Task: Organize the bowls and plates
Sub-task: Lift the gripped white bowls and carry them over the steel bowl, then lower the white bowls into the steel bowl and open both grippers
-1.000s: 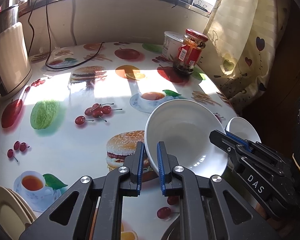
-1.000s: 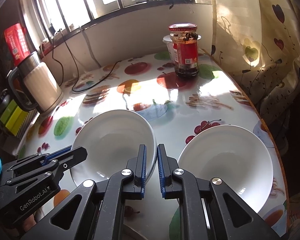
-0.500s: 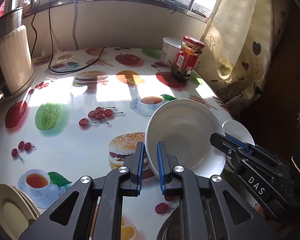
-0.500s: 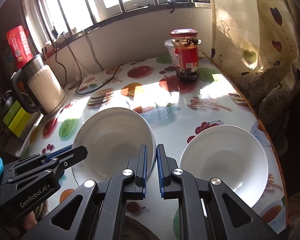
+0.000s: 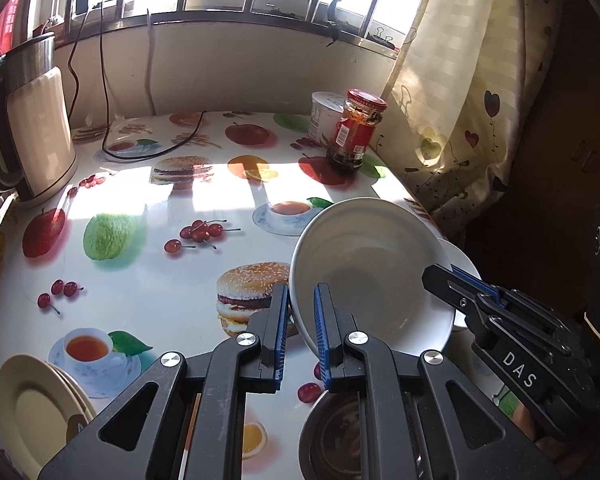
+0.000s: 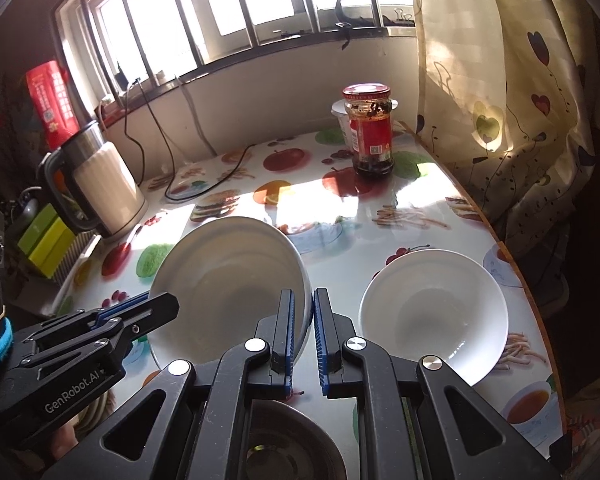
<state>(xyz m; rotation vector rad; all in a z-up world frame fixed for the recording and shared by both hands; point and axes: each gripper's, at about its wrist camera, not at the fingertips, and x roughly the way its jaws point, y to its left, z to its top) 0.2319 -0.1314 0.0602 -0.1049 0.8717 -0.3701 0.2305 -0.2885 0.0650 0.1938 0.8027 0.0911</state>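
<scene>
Both grippers, left point(image 5: 301, 322) and right point(image 6: 301, 326), clamped on opposite rims of one white bowl point(image 5: 364, 268), tilted above table point(image 5: 148, 280). Second bowl point(image 6: 432, 312) just right; steel bowl point(image 5: 332, 432) underneath (jar point(image 6: 370, 136), kettle point(image 5: 32, 132) well clear).

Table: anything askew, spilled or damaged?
Nothing spilled or damaged. The only thing off level is the white bowl: it hangs tilted above the table, left tool and right tool each clamped on its rim. The second bowl sits flat.
</scene>
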